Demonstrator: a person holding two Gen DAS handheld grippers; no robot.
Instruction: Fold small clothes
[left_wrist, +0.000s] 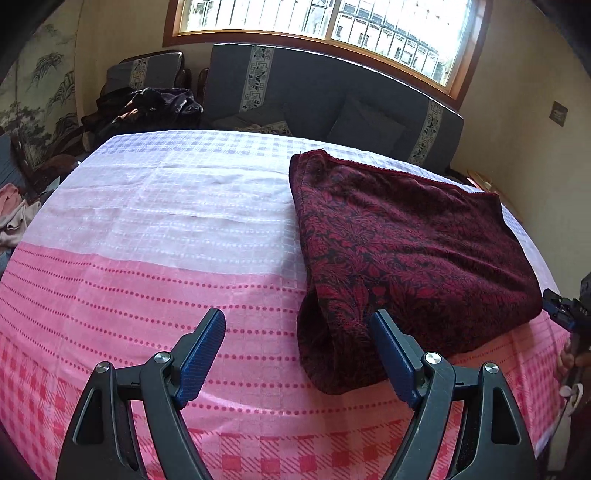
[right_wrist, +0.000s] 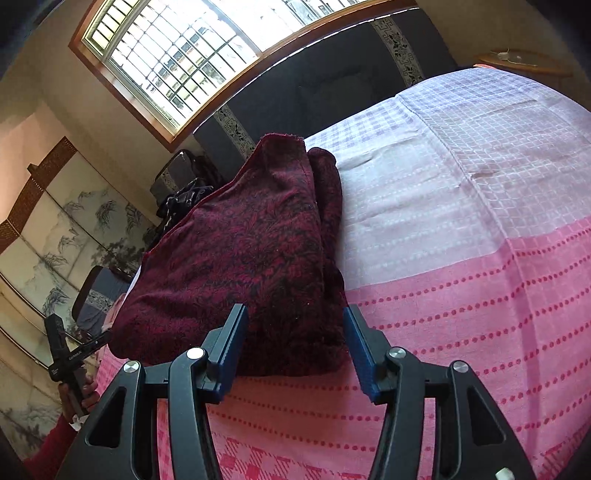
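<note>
Left gripper (left_wrist: 297, 328) fingers: spread wide, empty; garment's near folded corner just ahead of the right-hand finger.
Right gripper (right_wrist: 295, 325) fingers: parted, nothing gripped; garment edge between the tips, pads apparently clear.
Dark red garment (left_wrist: 406, 251): folded on pink checked worktop (left_wrist: 147, 277); looks soft, light, limp; pinch near corners.

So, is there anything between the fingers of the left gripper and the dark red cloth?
Nothing: in the left wrist view the open left gripper hangs over bare pink tablecloth, its right finger just at the folded dark red cloth.
</note>
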